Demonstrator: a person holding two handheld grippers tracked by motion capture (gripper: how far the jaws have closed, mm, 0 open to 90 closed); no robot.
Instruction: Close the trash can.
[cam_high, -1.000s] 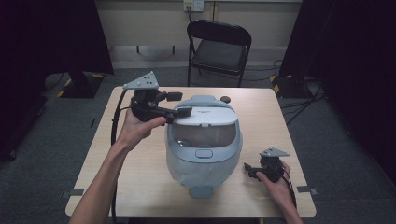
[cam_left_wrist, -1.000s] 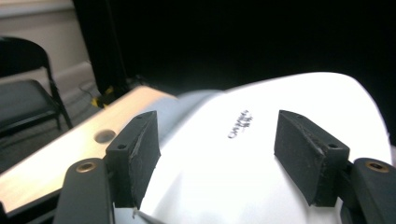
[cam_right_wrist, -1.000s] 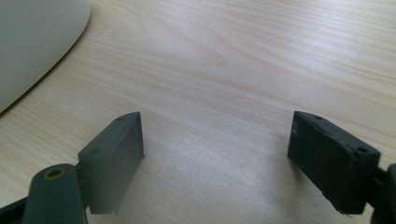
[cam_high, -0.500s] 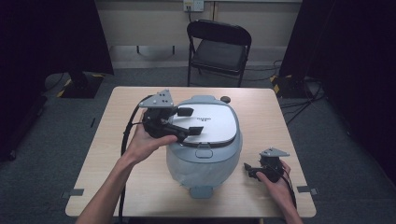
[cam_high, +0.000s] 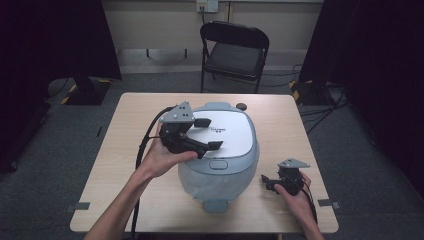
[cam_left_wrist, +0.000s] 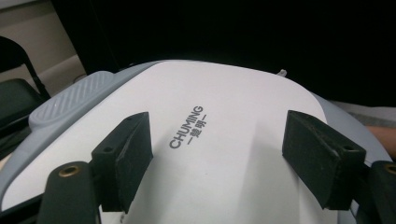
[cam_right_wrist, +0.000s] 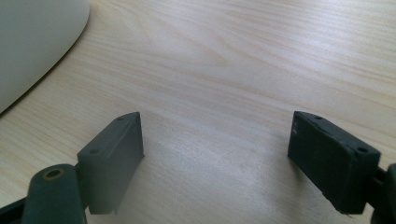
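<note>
Showing black two-jaw left gripper (cam_high: 207, 133) and right gripper (cam_high: 266, 183), both wearing grey three-cornered plates, trailing black cables, brass screws (cam_left_wrist: 68, 170) glinting; bare forearms.

— What is seen beyond the wooden table (cam_high: 125, 150)?
— A black folding chair (cam_high: 234, 52) is set just behind its far edge, on grey carpet (cam_high: 60, 145); dark curtains (cam_high: 55, 40) are hung at both sides; a wall outlet (cam_high: 207, 5) is mounted above the chair.
— And cables?
— Cables (cam_high: 325, 102) are trailed across the floor at the right.

"CHUMING" on the white lid (cam_left_wrist: 205, 154) of the appliance (cam_high: 220, 165)
</note>
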